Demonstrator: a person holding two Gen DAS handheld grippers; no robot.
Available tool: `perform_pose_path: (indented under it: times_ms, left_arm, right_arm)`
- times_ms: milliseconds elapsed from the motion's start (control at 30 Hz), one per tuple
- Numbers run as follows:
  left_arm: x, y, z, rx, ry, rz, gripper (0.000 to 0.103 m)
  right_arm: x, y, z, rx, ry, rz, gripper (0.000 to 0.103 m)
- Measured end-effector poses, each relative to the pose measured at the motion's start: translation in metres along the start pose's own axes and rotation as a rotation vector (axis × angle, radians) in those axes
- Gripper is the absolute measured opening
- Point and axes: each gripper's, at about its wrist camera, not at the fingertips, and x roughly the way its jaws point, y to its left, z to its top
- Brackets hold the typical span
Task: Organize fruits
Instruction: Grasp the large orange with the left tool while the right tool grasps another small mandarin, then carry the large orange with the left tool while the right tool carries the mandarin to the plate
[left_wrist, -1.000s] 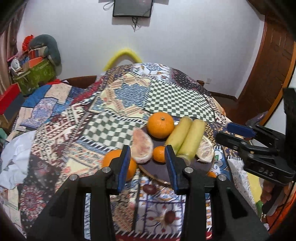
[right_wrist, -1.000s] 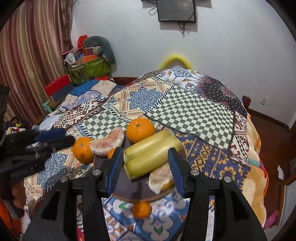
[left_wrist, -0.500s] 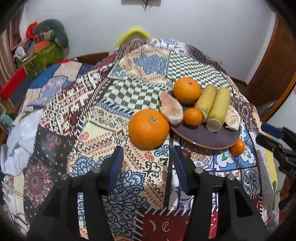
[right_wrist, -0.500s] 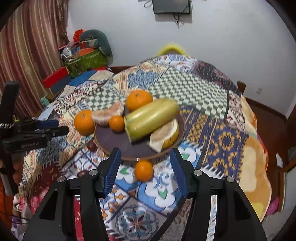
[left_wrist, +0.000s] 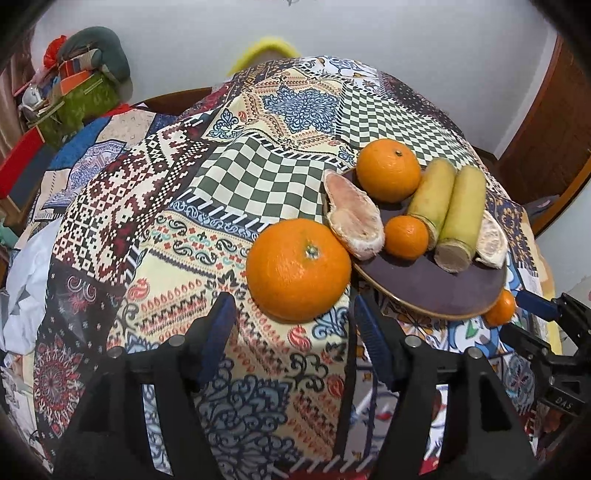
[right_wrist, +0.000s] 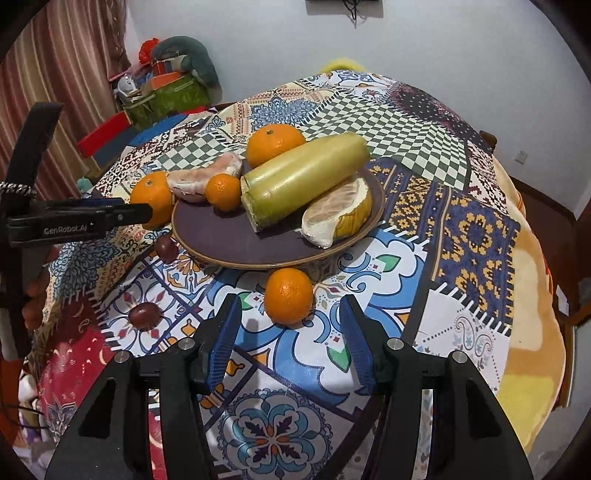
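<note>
We list: left gripper (left_wrist: 291, 325), jaws just opening, apart and empty, just short of a large orange (left_wrist: 298, 269) on the patchwork cloth (left_wrist: 177, 240) beside the plate (left_wrist: 436, 288). Right gripper (right_wrist: 290, 325), jaws parted, empty, near a small orange (right_wrist: 289, 295) before the plate.

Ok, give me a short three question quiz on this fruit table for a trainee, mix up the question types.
1. True or false: the big orange in front of the left hand-held gripper lies on the plate.
2. Which lies on the cloth just ahead of the right hand-held gripper? A) small orange B) peeled pomelo piece C) sugarcane piece
3. Fill in: the plate holds ___ oranges.

Key: 1 false, it sits on the tablecloth beside the plate. 2 A. 3 two.
</note>
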Motion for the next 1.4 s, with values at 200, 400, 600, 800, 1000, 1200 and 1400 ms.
perform_pose_path:
  times_ms: [200,400,600,800,1000,1200,1400]
  left_arm:
    - [0.008,0.002,0.006,-0.001,-0.018,-0.003,0.066]
    - [0.013,-0.004,0.009,0.016,-0.038,0.003,0.063]
    - [0.009,-0.003,0.006,0.005,-0.038,0.003,0.061]
    - [-0.008,-0.006,-0.003,0.011,-0.057,0.015,0.06]
    - [-0.032,-0.011,-0.009,0.016,-0.091,0.016,0.058]
    - [-0.052,-0.017,-0.02,0.025,-0.107,0.007,0.057]
    - [-0.076,-0.03,-0.023,0.046,-0.148,-0.012,0.057]
  right_arm:
    - [0.008,-0.005,0.003,0.023,0.006,0.027,0.038]
    - [0.01,-0.005,0.005,0.027,0.002,0.052,0.028]
    - [0.007,-0.004,0.005,0.018,-0.008,0.052,0.027]
    - [-0.005,-0.003,0.002,0.024,-0.029,0.051,0.027]
    - [-0.021,-0.004,0.006,0.027,-0.06,0.045,0.027]
    - [-0.041,-0.004,0.008,0.028,-0.101,0.04,0.027]
    - [-0.051,-0.004,0.011,0.027,-0.127,0.034,0.027]
